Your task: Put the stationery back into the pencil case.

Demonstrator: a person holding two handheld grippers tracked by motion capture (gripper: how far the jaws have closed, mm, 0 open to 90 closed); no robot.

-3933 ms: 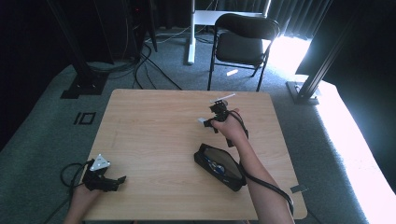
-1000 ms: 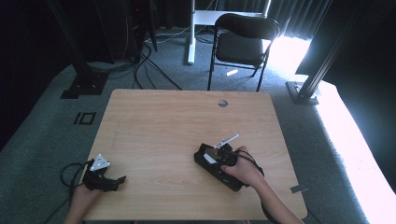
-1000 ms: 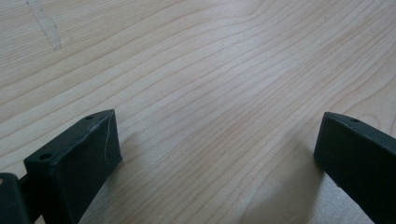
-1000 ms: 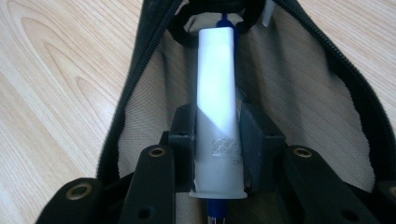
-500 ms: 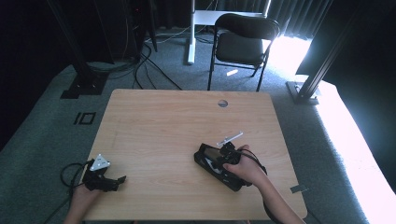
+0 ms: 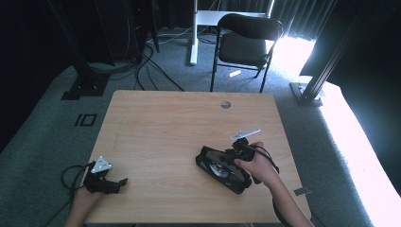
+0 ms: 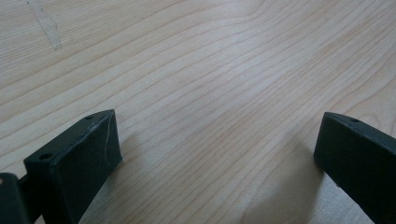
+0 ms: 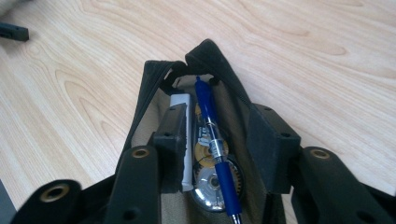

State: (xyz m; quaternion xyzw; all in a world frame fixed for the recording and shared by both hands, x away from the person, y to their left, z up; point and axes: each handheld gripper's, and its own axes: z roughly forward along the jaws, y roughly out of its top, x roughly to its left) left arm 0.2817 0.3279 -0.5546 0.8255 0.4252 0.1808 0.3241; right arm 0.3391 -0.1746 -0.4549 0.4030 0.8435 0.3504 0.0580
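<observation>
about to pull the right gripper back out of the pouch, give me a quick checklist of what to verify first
1. Pen lies inside the pouch: ok, it rests lengthwise on the tape dispenser.
2. Right gripper has let go of the pen: ok, the jaws stand apart on either side of it.
3. Jaws clear of the pouch walls: cannot tell, the fabric runs close along both.
4. Pouch mouth open for the exit: ok, it gapes wide.
5. Left gripper out of the way: ok, it is open at the table corner, far from the pouch.
</observation>
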